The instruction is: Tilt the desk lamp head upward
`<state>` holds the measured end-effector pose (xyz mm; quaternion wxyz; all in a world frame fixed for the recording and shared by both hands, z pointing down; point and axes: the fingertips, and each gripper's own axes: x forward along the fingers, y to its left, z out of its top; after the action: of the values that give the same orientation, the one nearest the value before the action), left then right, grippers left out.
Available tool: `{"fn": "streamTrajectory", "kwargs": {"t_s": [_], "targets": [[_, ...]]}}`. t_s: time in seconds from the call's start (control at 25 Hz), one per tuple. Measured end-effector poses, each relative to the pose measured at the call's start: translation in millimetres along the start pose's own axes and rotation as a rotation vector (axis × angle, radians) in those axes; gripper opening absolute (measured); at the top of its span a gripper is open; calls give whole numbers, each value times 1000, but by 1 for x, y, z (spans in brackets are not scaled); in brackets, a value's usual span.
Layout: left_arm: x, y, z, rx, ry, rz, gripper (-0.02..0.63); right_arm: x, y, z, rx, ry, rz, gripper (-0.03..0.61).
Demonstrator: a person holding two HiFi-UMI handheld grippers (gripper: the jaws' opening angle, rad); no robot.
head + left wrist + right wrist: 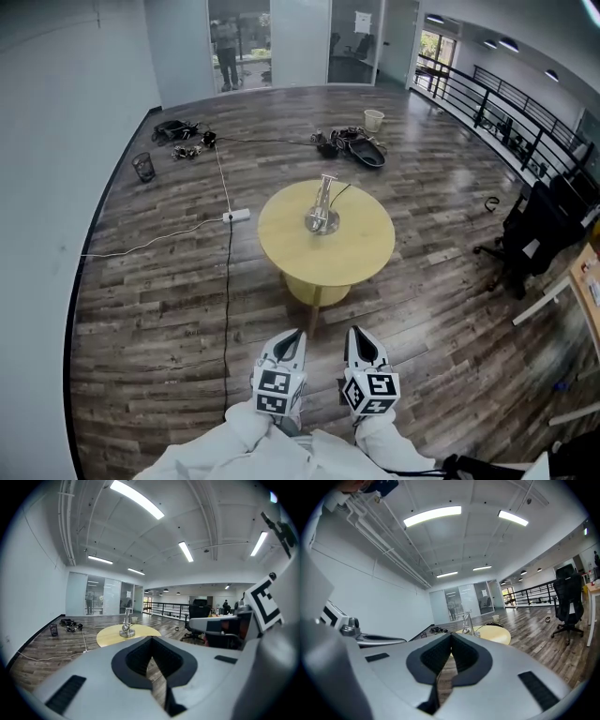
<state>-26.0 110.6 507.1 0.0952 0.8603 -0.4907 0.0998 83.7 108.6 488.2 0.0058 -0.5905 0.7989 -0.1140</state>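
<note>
A small silver desk lamp (323, 207) stands on a round yellow table (361, 253), its cord trailing off the far side. The lamp (126, 626) also shows far ahead in the left gripper view, and the lamp (467, 622) shows in the right gripper view. My left gripper (292, 338) and right gripper (361, 336) hang side by side over the wooden floor, short of the table's near edge. Both are shut with nothing between the jaws. White sleeves (272, 441) show behind them.
A white power strip (236, 216) and cables (225, 309) lie on the floor left of the table. Bags (352, 145) and a bin (374, 119) sit beyond it. A black office chair (530, 239) and desk stand at right, by a railing (497, 117).
</note>
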Motion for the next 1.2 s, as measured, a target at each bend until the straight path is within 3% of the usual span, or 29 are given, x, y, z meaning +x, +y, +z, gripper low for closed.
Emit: {"fn": "streamTrajectory", "kwargs": {"t_s": [0.28,0.64,0.84,1.2], "targets": [[57,30,27,19,-10,-21,0,64,-20,20,-4,-15,-18,12],[119,86,32,24,23,-42,0,158,-26,41,-5,-40,-4,12],[146,111,41,22,21,-31,0,183,-39,32,2,-11,-24,12],[181,126,25,-6,86,-47,0,218,-61,21,23,35,-47,12]]}}
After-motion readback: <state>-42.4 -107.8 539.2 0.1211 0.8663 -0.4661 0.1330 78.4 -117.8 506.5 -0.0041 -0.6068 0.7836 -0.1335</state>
